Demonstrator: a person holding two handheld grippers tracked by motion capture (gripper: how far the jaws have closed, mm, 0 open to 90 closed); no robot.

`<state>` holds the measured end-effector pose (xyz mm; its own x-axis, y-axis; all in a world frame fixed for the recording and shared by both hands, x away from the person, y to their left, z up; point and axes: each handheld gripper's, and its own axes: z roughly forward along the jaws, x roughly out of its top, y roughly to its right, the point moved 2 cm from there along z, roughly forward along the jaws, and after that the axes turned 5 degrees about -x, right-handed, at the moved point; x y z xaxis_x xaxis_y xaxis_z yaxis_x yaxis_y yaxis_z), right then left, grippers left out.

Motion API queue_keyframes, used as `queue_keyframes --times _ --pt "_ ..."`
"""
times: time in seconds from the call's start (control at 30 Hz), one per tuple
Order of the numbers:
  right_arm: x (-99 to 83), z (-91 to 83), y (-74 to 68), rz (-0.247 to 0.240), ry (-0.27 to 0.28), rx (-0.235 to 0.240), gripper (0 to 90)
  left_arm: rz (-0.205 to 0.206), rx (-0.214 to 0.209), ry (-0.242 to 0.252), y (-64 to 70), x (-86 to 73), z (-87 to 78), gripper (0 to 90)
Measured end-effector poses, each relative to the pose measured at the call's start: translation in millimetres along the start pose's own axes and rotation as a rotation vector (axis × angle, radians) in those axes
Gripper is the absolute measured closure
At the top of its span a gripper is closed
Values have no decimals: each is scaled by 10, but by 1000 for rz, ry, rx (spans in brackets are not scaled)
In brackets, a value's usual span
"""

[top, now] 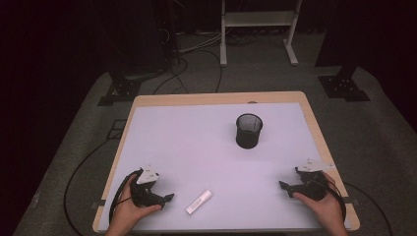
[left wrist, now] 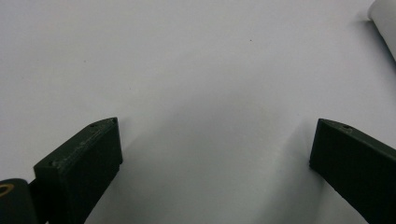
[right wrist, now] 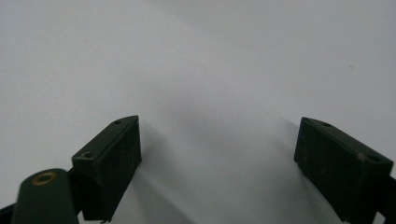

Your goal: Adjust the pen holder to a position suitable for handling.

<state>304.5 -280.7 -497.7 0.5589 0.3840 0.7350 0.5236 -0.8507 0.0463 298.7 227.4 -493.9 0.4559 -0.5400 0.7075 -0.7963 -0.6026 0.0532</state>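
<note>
A wooden table (top: 314, 129) covered by a white mat (top: 196, 147) is seen from above, with a dark floor and a white stand (top: 258, 19) beyond it. A black mesh cup (top: 249, 131) stands upright right of the mat's centre. A small white tube (top: 198, 202) lies flat near the front edge, tilted on a diagonal, left of centre.

A person's hands come in from the bottom edge, each holding a black gripper low over the mat. The left gripper (top: 168, 197) sits at the front left, its jaws pointing right toward the tube, close beside it but apart. In the left gripper view its jaws are spread wide with bare mat between them, and one end of the tube (left wrist: 385, 23) shows at the top right corner, ahead and off to the side. The right gripper (top: 284, 186) rests at the front right, well apart from tube and cup; in the right gripper view its jaws are also spread wide around bare mat.

This looks like the start: nothing is held yet. The likely next move is for the left gripper to slide right, straddle the tube across its narrow width, and close
</note>
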Motion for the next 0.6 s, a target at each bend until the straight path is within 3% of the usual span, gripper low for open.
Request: queue_keyframes --times 0.2,0.3,0.6 --pt "1 -4 -2 0 2 -2 150 0 2 5 3 -2 3 15" --pt "27 -9 -2 2 5 -8 234 0 3 5 5 -1 3 15" --pt "120 -37 34 19 6 3 280 2 6 4 7 0 3 16"
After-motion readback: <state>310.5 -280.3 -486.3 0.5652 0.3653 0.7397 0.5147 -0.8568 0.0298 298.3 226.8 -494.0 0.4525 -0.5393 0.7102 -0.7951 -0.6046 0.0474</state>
